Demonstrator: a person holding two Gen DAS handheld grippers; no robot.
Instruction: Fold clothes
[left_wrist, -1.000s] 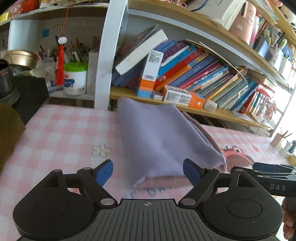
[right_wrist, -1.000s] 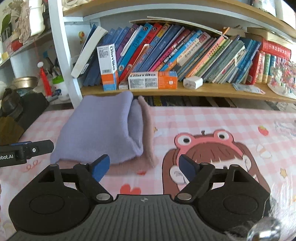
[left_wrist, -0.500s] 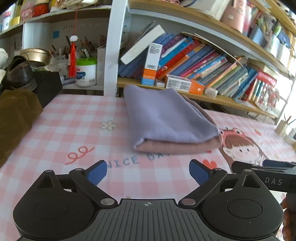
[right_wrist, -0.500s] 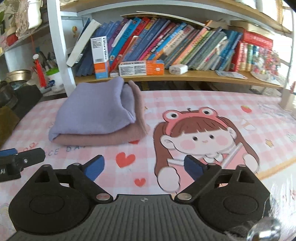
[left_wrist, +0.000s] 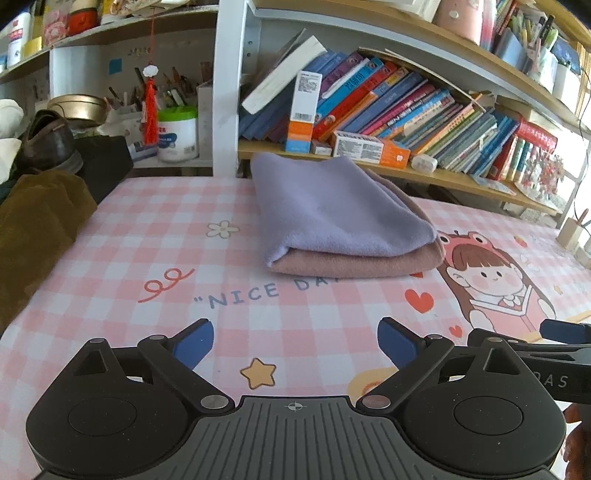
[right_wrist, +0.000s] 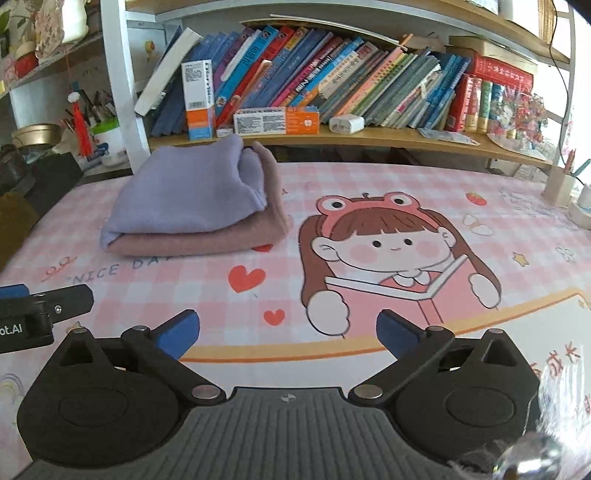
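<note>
A folded lilac cloth (left_wrist: 332, 210) lies on top of a folded dusty-pink cloth (left_wrist: 354, 264) at the back of the table, just in front of the bookshelf. The right wrist view has the same lilac cloth (right_wrist: 184, 199) and pink cloth (right_wrist: 192, 243) at its upper left. My left gripper (left_wrist: 295, 334) stands open over the bare tablecloth, well short of the stack, with nothing between its fingers. My right gripper (right_wrist: 288, 325) hovers over the cartoon girl print with its jaws opening wider and nothing between them. Each gripper shows at the edge of the other's view.
The table wears a pink checked cloth (left_wrist: 147, 240) with a cartoon girl print (right_wrist: 388, 251). A brown garment (left_wrist: 33, 229) is heaped at the left edge. A low shelf of books (left_wrist: 406, 107) and small boxes runs behind the stack. A pen holder (right_wrist: 559, 188) stands far right.
Both grippers have drawn back from the folded stack, which now lies farther off. Their jaws have spread wider. The stack itself has stayed put.
</note>
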